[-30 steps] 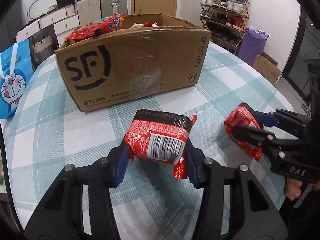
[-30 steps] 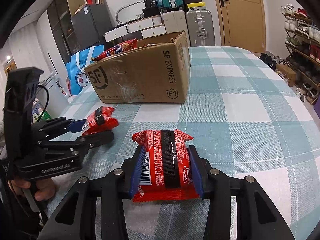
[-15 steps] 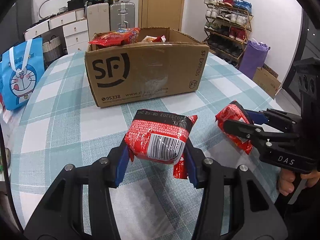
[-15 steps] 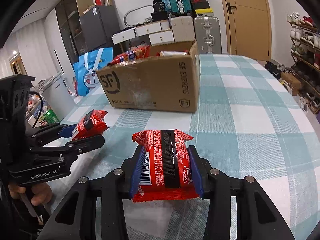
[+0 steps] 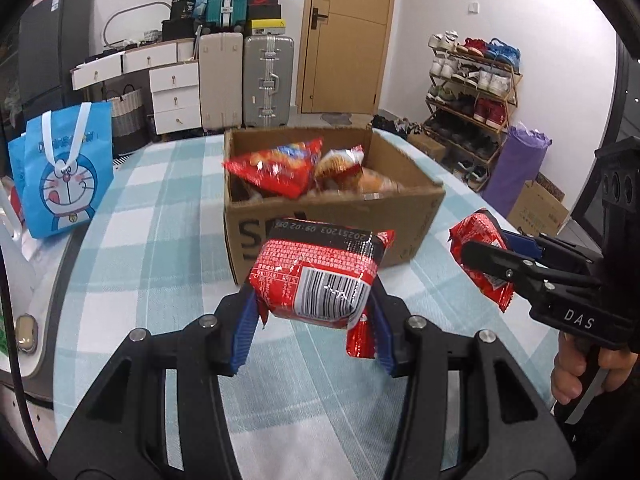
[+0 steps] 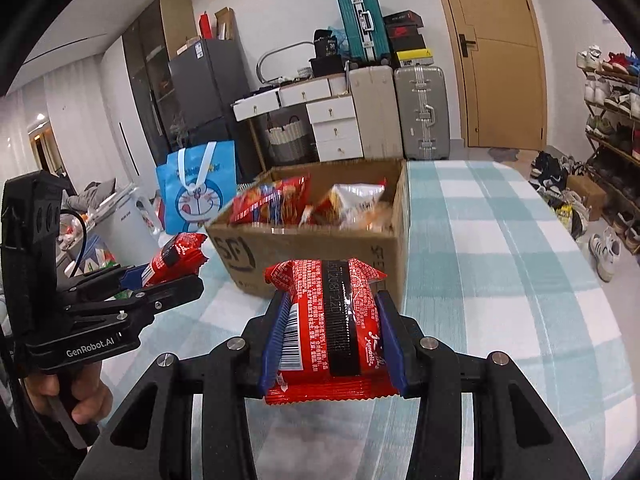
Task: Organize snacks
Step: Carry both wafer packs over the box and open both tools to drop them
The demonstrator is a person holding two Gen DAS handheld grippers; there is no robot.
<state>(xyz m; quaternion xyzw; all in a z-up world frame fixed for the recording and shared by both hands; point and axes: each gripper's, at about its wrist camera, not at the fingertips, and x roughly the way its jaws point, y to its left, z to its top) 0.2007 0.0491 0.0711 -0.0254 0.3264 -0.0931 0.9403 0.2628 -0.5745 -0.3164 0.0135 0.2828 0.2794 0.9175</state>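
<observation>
Both grippers were loaded and lifted off the tabletop (image 5: 132, 240), so the sorting looked well under way but not finished. The left gripper (image 5: 312, 320) had its jaws closed on a red snack packet (image 5: 316, 276), barcode facing the camera, held in the air just short of the near wall of the cardboard box (image 5: 400, 220). The right gripper (image 6: 332, 340) gripped a second red packet (image 6: 332, 320) the same way, its dark seam upward, also near the box's front wall and slightly to its right.

The box already held several snacks – a red bag (image 5: 280, 168) propped against the left side and an orange-and-white bag (image 5: 340, 164) beside it – so part of the job appeared done. What seemed left was to carry the two held packets over the rim and let them go inside. No other loose snacks showed on the checked cloth in either view, though the areas under the grippers were covered by them.

Much stayed unclear – the bottom of the box was hidden behind its walls and the bags, so how full it was could not be told. The far contents were blurred, the box's printed logo was partly blocked by the held packets, and the packets' brand text was too small to read surely.
</observation>
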